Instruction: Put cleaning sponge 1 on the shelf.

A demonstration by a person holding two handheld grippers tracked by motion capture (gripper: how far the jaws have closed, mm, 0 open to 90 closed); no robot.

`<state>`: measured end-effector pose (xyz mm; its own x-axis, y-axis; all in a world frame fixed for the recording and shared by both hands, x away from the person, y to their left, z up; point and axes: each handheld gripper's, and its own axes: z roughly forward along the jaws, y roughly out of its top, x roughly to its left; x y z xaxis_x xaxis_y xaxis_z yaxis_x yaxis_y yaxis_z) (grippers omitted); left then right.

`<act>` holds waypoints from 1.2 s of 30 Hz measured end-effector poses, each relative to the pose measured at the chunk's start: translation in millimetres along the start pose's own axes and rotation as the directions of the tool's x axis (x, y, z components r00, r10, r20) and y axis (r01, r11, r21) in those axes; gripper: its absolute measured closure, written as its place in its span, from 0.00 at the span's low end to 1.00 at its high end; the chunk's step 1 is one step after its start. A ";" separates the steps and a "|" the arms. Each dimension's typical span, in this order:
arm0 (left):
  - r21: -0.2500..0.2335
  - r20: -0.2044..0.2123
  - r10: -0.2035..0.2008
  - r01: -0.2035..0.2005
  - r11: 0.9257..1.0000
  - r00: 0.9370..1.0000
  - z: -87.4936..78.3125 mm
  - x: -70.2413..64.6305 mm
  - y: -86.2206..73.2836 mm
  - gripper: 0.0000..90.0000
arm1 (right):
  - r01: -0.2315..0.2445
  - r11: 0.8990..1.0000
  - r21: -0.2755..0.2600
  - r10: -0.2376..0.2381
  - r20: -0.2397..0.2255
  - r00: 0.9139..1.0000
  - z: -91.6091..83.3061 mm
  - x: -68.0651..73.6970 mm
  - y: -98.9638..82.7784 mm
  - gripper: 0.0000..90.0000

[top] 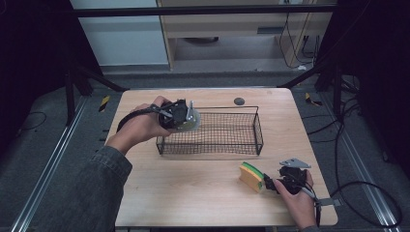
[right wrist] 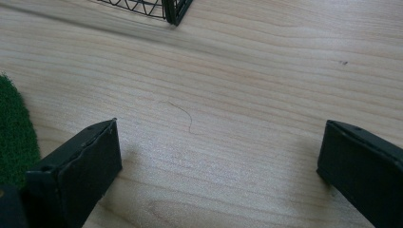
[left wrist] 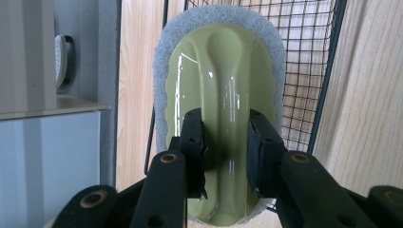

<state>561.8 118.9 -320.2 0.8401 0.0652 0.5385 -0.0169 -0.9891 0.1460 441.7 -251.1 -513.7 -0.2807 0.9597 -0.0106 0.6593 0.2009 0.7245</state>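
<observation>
glossy green scrubber [left wrist: 223, 118] – grey felt rim

Spread black fingers [right wrist: 76, 180], bare wooden table [right wrist: 228, 95], green sponge [right wrist: 14, 128], basket corner [right wrist: 161, 8]

Green plastic scrubber with grey fibre pad [left wrist: 221, 95]: lower end cut off by the bottom edge of the left gripper view; handle ridge partly covered by the jaws.

Black wire mesh basket [right wrist: 161, 8]: one corner inside the top edge of the right gripper view.

Yellow-and-green sponge [right wrist: 14, 128]: cut by the left edge there.

Small dark round mark on the bench [top: 239, 101]: too small to identify.
</observation>
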 end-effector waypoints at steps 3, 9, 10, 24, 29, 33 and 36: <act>0.007 0.011 0.005 -0.005 1.000 1.000 3.3 -2.1 -0.1 0.79 | 0.002 1.000 0.000 -0.002 0.000 1.000 0.0 -0.1 0.0 0.01; 0.014 0.033 -0.008 0.008 1.000 0.999 16.4 -5.5 -4.6 0.79 | 0.002 1.000 0.000 -0.002 0.000 1.000 0.0 -0.1 0.0 0.01; 0.014 0.038 -0.013 0.013 1.000 0.999 18.3 -6.0 -5.5 0.79 | 0.003 1.000 0.000 -0.003 0.000 1.000 0.0 -0.2 0.0 0.01; 0.025 0.076 -0.024 0.022 0.999 0.997 34.7 -10.9 -16.4 0.79 | 0.003 1.000 0.000 -0.003 -0.001 1.000 0.1 -0.1 0.1 0.01; 0.015 0.080 -0.021 0.020 1.000 0.997 39.8 -12.8 -17.5 0.79 | 0.003 1.000 0.000 -0.003 -0.001 1.000 0.1 -0.1 0.1 0.01; 0.020 0.101 -0.036 0.034 0.999 0.994 44.9 -15.7 -17.6 0.79 | 0.003 1.000 0.000 -0.003 -0.001 1.000 0.1 -0.1 0.1 0.01; 0.027 0.109 -0.036 0.033 0.999 0.993 47.8 -16.5 -17.5 0.79 | 0.004 1.000 0.000 -0.004 -0.002 1.000 0.1 -0.2 0.1 0.01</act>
<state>574.1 128.9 -371.2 0.8941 0.0856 0.4396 0.0253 -0.9897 0.1412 441.8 -251.2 -513.7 -0.2845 0.9586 -0.0124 0.6580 0.2047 0.7247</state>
